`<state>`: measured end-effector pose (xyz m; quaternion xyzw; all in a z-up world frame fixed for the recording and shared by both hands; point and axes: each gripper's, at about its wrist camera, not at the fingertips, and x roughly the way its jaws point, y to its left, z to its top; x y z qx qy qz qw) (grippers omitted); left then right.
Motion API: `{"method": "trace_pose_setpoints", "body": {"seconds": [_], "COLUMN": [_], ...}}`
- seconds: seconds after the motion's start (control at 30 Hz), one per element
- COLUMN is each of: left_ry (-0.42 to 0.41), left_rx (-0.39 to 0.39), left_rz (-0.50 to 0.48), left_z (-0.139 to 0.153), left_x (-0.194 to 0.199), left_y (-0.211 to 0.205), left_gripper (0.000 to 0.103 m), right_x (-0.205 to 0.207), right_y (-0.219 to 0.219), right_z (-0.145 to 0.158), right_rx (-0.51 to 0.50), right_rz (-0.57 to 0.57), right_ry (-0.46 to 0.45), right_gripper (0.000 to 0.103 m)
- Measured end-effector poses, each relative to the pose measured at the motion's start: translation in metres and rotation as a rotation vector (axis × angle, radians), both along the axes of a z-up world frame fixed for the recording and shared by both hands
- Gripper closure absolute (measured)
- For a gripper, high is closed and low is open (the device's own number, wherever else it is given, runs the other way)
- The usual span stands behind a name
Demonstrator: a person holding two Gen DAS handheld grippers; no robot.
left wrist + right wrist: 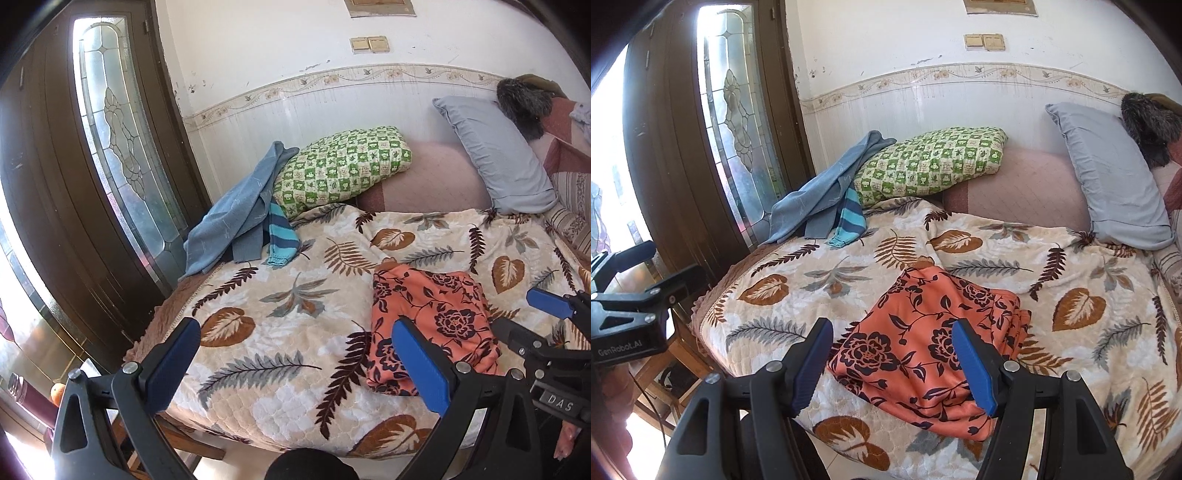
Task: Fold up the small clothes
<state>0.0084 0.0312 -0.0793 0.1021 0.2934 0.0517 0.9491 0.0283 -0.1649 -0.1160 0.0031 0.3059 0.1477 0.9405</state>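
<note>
Looking down the right gripper (892, 363), I see its jaws spread wide with nothing between the pads; they hang just short of the orange flowered garment (923, 347), which lies on the leaf-print blanket (1071, 258) near the front edge of the bed. The left gripper (295, 363) is also spread and empty, off to the garment's left over bare blanket.

The garment looks thin, light and limp, already doubled into a rough rectangle with loose layers bunched along its right side. I judge it will sag and slide on itself if I lift it by one point, so I would pinch through all layers at a corner or along the near hem, one gripper at each end, and keep the cloth low. The plush blanket should give some friction, though it may wrinkle up with the cloth if I dig in.

For room, there is open blanket to the left and beyond the garment, enough to lay it flat. The near edge of the bed drops away close to the garment's hem, so I would work away from it. At the back left, a blue cloth (236, 206) and a striped sleeve (282, 238) lie against the green checked pillow (343, 166), well apart from my work. The grey pillow (1115, 173) leans at the far right.
</note>
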Motion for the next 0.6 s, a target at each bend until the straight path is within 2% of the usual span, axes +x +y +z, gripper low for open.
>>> {"method": "trace_pose_setpoints", "body": {"seconds": [0.27, 0.43, 0.6], "left_ry": [0.037, -0.040, -0.102], "left_rx": [-0.092, -0.098, -0.055], "left_rz": [0.021, 0.050, 0.023], "left_z": [0.011, 0.031, 0.042], "left_x": [0.009, 0.007, 0.007], "left_y": [-0.040, -0.067, -0.099], "left_gripper": [0.000, 0.000, 0.000], "right_x": [-0.011, -0.013, -0.020], "right_y": [-0.050, -0.090, -0.118], "right_z": [-0.003, 0.001, 0.012], "right_rx": [0.050, 0.058, 0.028], "right_rz": [0.030, 0.024, 0.027], "right_ry": [-0.034, -0.040, -0.086], "right_gripper": [0.033, 0.033, 0.033]}}
